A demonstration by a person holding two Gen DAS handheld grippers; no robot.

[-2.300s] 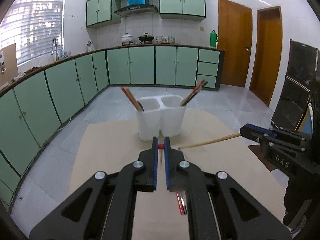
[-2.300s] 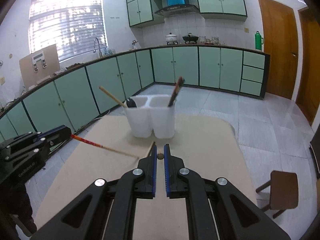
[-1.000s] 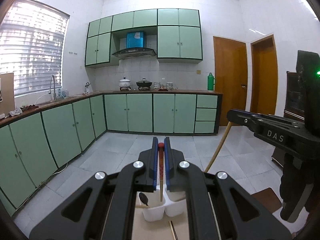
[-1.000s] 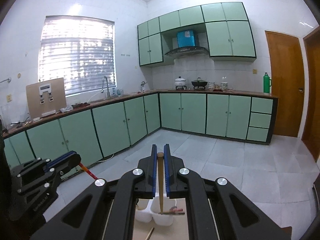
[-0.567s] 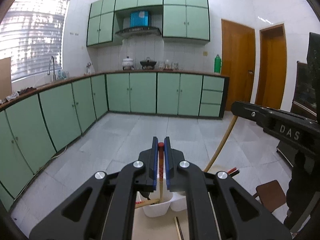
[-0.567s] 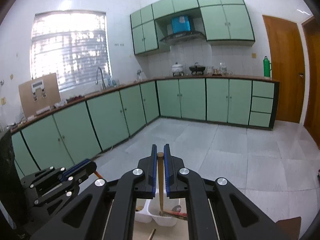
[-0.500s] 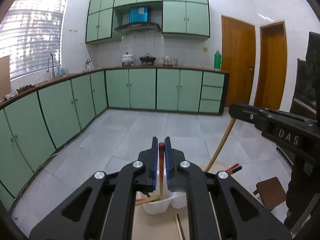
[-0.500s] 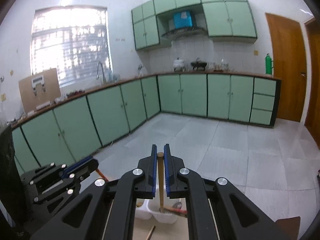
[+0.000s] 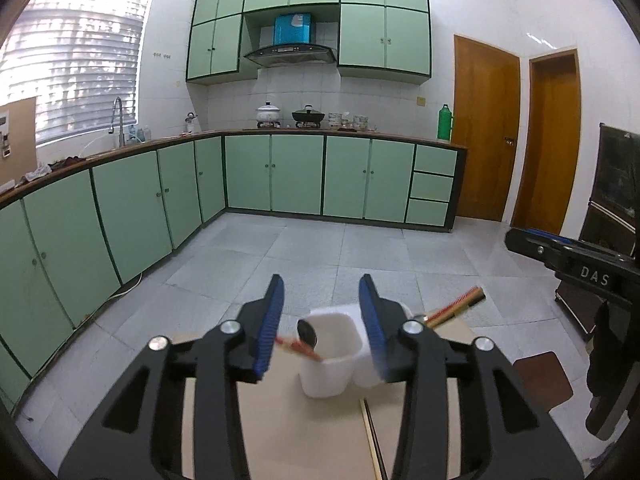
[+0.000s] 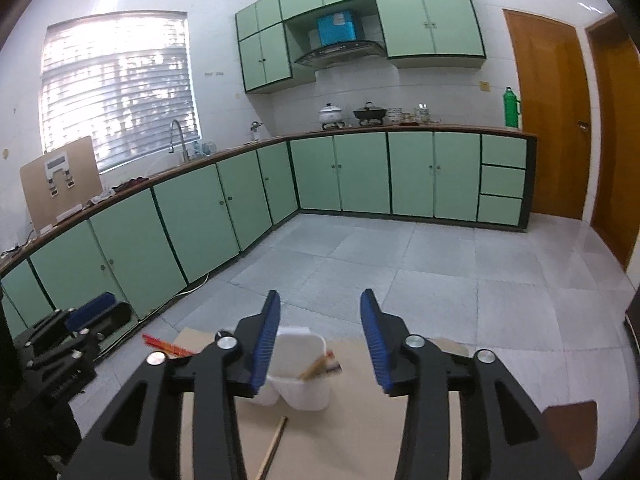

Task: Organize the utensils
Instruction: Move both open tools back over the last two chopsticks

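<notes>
Standing on the tan table [image 9: 280,420] is a white cup holder [image 9: 332,364] with two cups side by side. The left cup holds a black spoon [image 9: 307,331] and red sticks [image 9: 298,347] that lean left. The right cup holds red and tan sticks [image 9: 456,307] that lean right. One tan stick [image 10: 274,442] lies flat on the table just in front of the holder. The left gripper [image 9: 322,324] and the right gripper [image 10: 318,340] are both spread wide above the holder, with nothing in them
</notes>
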